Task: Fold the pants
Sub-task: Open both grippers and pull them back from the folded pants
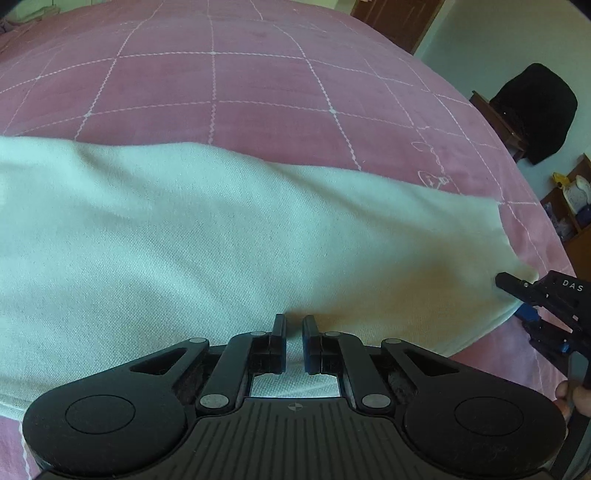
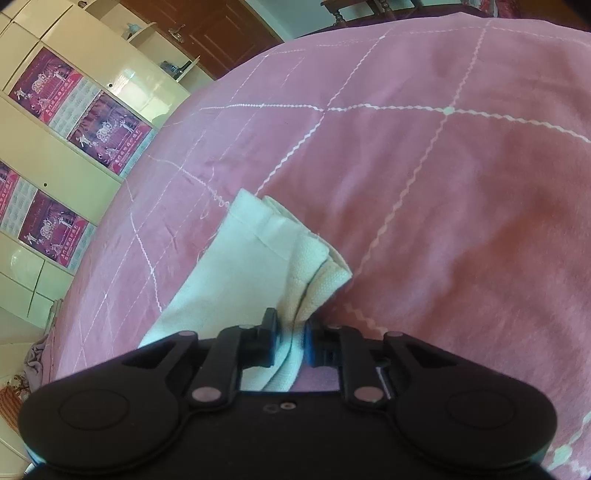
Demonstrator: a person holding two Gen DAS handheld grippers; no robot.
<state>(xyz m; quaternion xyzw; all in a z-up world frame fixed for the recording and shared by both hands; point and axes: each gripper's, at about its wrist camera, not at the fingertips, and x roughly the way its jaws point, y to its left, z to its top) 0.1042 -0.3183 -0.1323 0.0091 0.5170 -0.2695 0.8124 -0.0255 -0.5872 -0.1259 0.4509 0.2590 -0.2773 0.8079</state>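
Observation:
White pants (image 1: 221, 229) lie in a broad band across the pink checked bedspread (image 1: 221, 81). My left gripper (image 1: 294, 321) sits on the near edge of the pants. Its jaws are almost together, with a puckered fold of the cloth between the pads. In the right wrist view the hemmed leg end of the pants (image 2: 258, 251) is bunched up. My right gripper (image 2: 291, 325) is shut on that gathered cloth, just above the bedspread (image 2: 443, 184). In the left wrist view the right gripper (image 1: 511, 295) holds the pants' right corner.
A cream wardrobe with purple posters (image 2: 74, 110) and a brown door (image 2: 207, 29) stand beyond the bed. A chair draped in black (image 1: 535, 110) and a shelf with small items (image 1: 572, 195) are off the bed's right side. A hand (image 1: 565, 398) grips the right tool.

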